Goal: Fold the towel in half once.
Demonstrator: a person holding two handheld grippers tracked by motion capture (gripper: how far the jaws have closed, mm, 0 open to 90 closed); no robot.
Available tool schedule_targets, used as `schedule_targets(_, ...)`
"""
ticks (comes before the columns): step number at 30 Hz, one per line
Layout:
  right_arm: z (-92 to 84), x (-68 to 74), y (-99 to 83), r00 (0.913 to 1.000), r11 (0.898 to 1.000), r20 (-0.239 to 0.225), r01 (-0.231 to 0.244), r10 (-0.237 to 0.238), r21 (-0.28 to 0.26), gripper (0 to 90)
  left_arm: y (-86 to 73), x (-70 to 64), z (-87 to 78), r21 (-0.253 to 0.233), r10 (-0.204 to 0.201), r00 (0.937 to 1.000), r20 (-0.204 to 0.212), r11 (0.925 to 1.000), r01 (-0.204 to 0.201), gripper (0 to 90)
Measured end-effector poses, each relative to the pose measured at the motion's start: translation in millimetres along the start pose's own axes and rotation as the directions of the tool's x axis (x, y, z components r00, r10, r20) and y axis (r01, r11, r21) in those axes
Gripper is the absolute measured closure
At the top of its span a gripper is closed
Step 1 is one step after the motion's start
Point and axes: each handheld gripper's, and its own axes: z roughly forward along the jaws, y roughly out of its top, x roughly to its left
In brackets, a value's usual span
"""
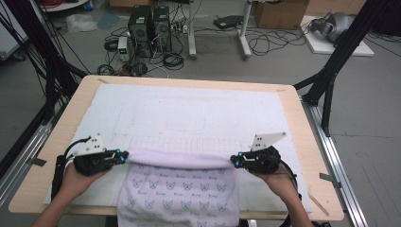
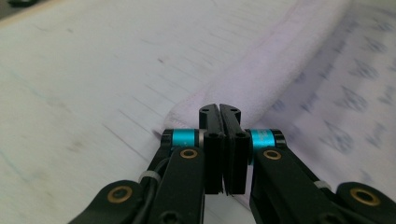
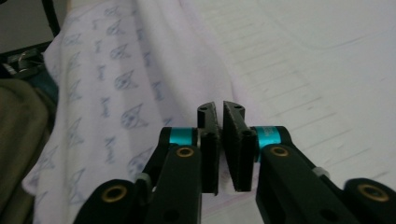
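A pale lilac towel [image 1: 179, 182] printed with small blue cat faces lies folded over at the near side of the white mat [image 1: 189, 109]; its lower part hangs over the table's front edge. My left gripper [image 1: 124, 155] sits at the left end of the rolled fold. In the left gripper view its jaws [image 2: 219, 108] stand together, with the towel's [image 2: 280, 70] corner just beyond the tips and nothing between them. My right gripper [image 1: 235, 160] is at the fold's right end. Its jaws [image 3: 219, 106] stand a narrow slit apart over the towel [image 3: 140, 70], gripping nothing.
The wooden table [image 1: 295, 123] carries the white mat across most of its top. Black frame posts [image 1: 331, 71] rise at both sides. Computer towers [image 1: 149, 28], cables and boxes stand on the floor beyond the far edge.
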Motion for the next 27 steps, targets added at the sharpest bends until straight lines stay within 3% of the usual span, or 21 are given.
schedule_targets(2,-0.2,0.7,-6.7,0.9998,1.0,0.012,-0.014,0.015,-0.004,71.9,-1.7,-1.0,-1.0,0.015,-0.007,1.0,-0.002,0.9999,0.007,72.1)
schedule_targets(4,-2.0,-4.6,-8.4,0.9983,0.997,0.001,-0.059,0.059,-0.043,66.1,1.4,1.8,-0.1,0.011,-0.02,0.9997,-0.011,0.9997,0.021,67.0)
schedule_targets(8,1.0,-15.1,-3.9,0.9956,0.993,0.019,-0.09,0.092,-0.078,62.7,9.7,8.2,9.4,0.013,-0.029,0.9994,-0.02,0.9995,0.029,62.5)
schedule_targets(12,15.6,-14.1,-3.5,0.9957,0.996,-0.006,-0.092,0.092,-0.015,61.2,11.4,12.8,29.5,0.049,-0.029,0.9996,-0.004,0.9984,0.029,62.1)
schedule_targets(15,25.5,-9.9,-7.2,0.9968,0.997,-0.02,-0.077,0.077,0.016,60.1,9.5,10.7,40.1,0.08,-0.03,0.9993,0.021,0.9964,0.028,61.9)
schedule_targets(19,32.8,-8.1,-16.5,0.9948,0.995,-0.036,-0.094,0.096,0.043,58.7,6.1,4.1,47.3,0.114,-0.017,0.9979,0.062,0.9934,0.009,62.6)
schedule_targets(22,38.3,-9.3,-21.5,0.9933,0.992,-0.033,-0.109,0.111,0.06,61.4,3.5,2.8,49.8,0.138,-0.014,0.9975,0.069,0.9905,0.004,65.0)
schedule_targets(25,42.1,-9.2,-22.2,0.9951,0.992,-0.029,-0.091,0.094,0.083,74.7,1.1,1.6,51.8,0.143,-0.015,0.9969,0.077,0.9897,0.004,76.1)
schedule_targets(27,41.3,-8.3,-21.3,0.9963,0.994,-0.029,-0.079,0.081,0.077,81.4,2.6,-1.0,51.3,0.141,0.007,0.9969,0.078,0.9899,-0.018,82.6)
